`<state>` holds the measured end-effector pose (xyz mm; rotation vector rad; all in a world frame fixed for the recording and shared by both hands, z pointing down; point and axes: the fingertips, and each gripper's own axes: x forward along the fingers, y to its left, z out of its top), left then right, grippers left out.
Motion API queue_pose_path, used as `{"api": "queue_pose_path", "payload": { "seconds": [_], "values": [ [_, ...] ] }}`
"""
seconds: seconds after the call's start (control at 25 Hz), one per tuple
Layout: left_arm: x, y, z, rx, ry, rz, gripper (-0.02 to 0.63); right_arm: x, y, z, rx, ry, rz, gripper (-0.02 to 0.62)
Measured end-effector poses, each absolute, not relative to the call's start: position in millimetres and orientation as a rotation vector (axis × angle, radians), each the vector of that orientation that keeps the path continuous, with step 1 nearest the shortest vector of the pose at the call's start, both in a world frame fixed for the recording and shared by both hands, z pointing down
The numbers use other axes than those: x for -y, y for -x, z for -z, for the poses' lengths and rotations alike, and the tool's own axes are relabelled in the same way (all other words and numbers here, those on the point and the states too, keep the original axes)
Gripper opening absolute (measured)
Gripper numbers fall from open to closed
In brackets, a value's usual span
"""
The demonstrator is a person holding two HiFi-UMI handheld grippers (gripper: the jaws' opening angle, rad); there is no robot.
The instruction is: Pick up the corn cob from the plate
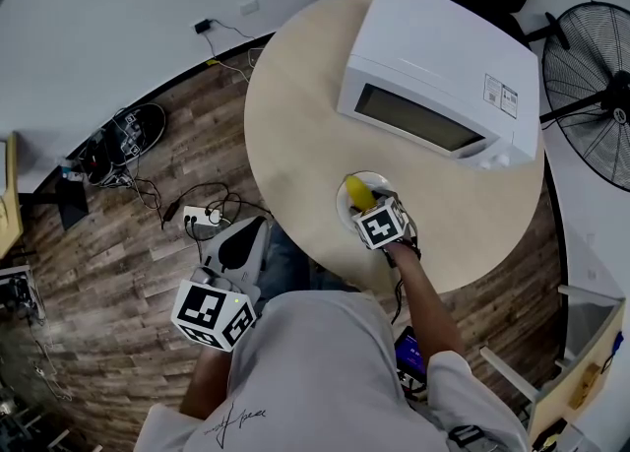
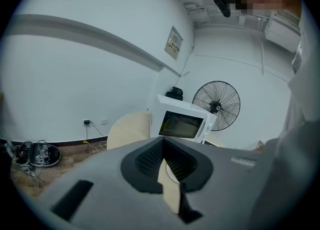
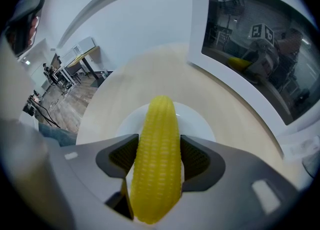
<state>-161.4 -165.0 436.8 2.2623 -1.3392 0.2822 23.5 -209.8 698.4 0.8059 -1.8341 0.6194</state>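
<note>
A yellow corn cob (image 3: 156, 159) is clamped between the pads of my right gripper (image 3: 159, 150), which is shut on it. It pokes forward over a white plate (image 3: 200, 123). Seen from the head camera, the corn cob (image 1: 358, 191) and right gripper (image 1: 367, 206) sit above the plate (image 1: 344, 206) near the front of the round beige table (image 1: 295, 115). Whether the cob touches the plate I cannot tell. My left gripper (image 1: 239, 240) is held low beside the table over the floor. Its jaws (image 2: 162, 166) are shut with nothing in them.
A white microwave (image 1: 433, 76) stands on the table just behind the plate, door shut. A black floor fan (image 1: 591, 86) is at the right. A power strip (image 1: 202, 216) and cables lie on the wooden floor at the left.
</note>
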Motion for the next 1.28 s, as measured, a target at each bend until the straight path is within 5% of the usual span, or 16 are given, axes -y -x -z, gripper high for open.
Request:
{"api": "queue_pose_path", "payload": {
  "seconds": [1.28],
  "values": [
    [155.7, 151.9, -429.1, 1.327, -2.292, -0.273, -0.009, 206.6, -26.1, -683.0, 1.865, -0.899, -0.754, 0.267]
  ]
}}
